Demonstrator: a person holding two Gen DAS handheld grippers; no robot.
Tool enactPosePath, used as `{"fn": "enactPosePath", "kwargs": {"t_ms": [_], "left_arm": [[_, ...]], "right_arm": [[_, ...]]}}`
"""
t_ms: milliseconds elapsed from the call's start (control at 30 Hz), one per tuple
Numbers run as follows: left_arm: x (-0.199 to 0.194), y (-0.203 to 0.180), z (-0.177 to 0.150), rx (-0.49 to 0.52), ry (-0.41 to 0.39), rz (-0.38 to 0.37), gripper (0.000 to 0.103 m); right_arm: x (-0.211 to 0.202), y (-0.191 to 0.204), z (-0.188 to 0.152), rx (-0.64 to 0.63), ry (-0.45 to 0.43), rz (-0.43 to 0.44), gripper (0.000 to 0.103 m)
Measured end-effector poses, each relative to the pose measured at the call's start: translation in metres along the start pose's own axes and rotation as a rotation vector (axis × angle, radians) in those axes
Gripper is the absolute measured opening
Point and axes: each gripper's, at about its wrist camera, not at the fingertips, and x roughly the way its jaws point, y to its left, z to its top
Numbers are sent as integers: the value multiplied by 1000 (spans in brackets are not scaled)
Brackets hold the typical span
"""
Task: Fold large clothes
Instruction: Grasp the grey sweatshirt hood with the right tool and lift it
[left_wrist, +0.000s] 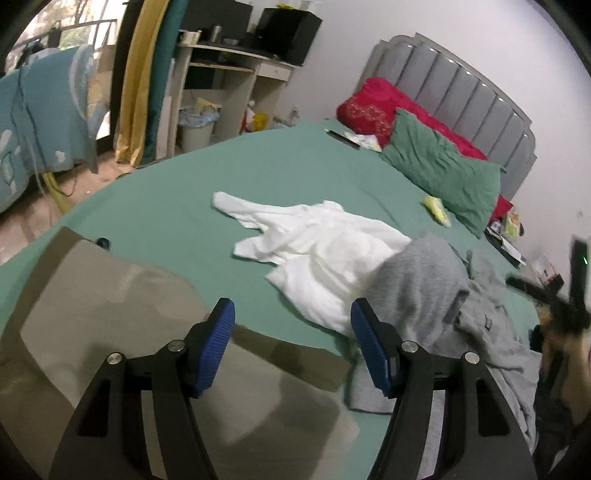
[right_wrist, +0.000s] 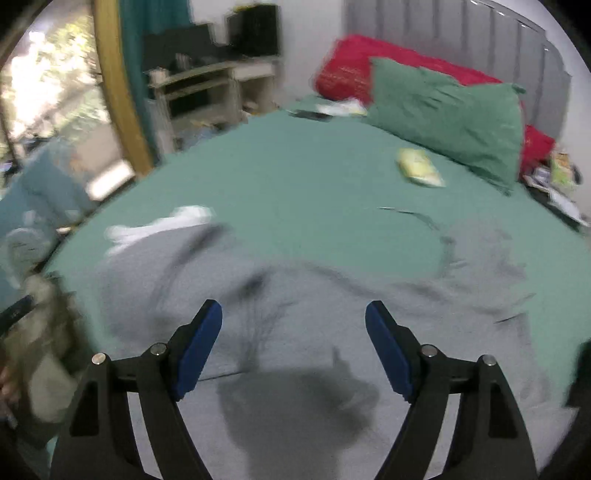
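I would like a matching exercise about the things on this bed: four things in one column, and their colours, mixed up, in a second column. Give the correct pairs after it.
Things:
1. crumpled shirt
2. sweatshirt
3. front pillow
4. back pillow

Colours:
A. red
B. grey
C. white
D. green

Pairs: 1-C, 2-B, 3-D, 4-A

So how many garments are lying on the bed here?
3: a white garment mid-bed, a grey garment overlapping its right side, a tan garment nearest the left gripper. More may be hidden.
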Motion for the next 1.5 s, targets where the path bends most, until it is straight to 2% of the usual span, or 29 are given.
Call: {"fn": "enactPosePath", "kwargs": {"t_ms": [67, 100, 133, 200, 300, 333, 400, 433, 467, 500, 533, 567, 667, 733, 800, 867, 933, 1033, 1167, 1233, 1300, 1333, 1400, 1500], "left_arm": [[-1, 9, 2, -22, 5, 1, 68], [-2, 13, 3, -29, 6, 1, 68], [-3, 17, 5, -38, 2, 3, 68], [-5, 22, 5, -47, 0, 5, 68], [-6, 23, 3, -31, 10, -2, 68], [-6, 22, 2, -23, 14, -3, 68], [-6, 21, 2, -18, 21, -13, 68], [-6, 22, 2, -19, 23, -16, 68], [-6, 21, 2, -20, 25, -19, 68], [-5, 21, 3, -18, 29, -22, 68], [-3, 20, 3, -18, 34, -24, 68], [-2, 18, 2, -18, 37, -24, 68], [2, 13, 0, -17, 49, -20, 68], [3, 11, -1, -11, 50, -20, 68], [1, 11, -1, -4, 39, -18, 68], [1, 11, 0, 0, 35, -2, 68], [1, 12, 1, -10, 38, -8, 68], [1, 12, 2, -3, 33, -4, 68], [-1, 11, 3, 0, 21, -5, 68], [-1, 11, 6, -9, 20, -8, 68], [-2, 12, 9, -22, 7, 1, 68], [-3, 13, 12, -29, -2, 7, 68], [-4, 13, 14, -42, -10, 5, 68], [-3, 6, 13, -39, -11, -5, 68]], "right_arm": [[-1, 37, -28, -4, -13, 20, 80], [2, 57, -40, 15, -17, 57, 80], [9, 80, -53, 9, 8, 115, 80], [33, 116, -76, -4, 73, 123, 80], [77, 122, -93, 45, 135, 71, 80], [91, 120, -98, 91, 160, 75, 80], [106, 117, -102, 153, 152, 132, 79], [105, 121, -101, 119, 115, 118, 66], [102, 127, -98, 47, 81, 88, 48], [97, 132, -96, -11, 56, 34, 45], [91, 133, -93, -53, 20, -3, 45], [87, 131, -87, -67, -2, 4, 45], [93, 118, -72, -21, -15, 76, 45], [105, 117, -74, 46, 20, 155, 45], [126, 112, -73, 122, 96, 183, 46], [130, 112, -83, 197, 120, 232, 49], [125, 111, -89, 222, 103, 213, 51], [120, 105, -96, 276, 111, 184, 60], [105, 126, -113, 210, 110, 103, 65], [103, 132, -121, 186, 80, 78, 64], [99, 131, -124, 186, 56, 106, 21], [96, 131, -122, 183, 50, 132, 14], [78, 132, -115, 127, 21, 125, 14], [26, 129, -91, -14, -31, 127, 14]]}}
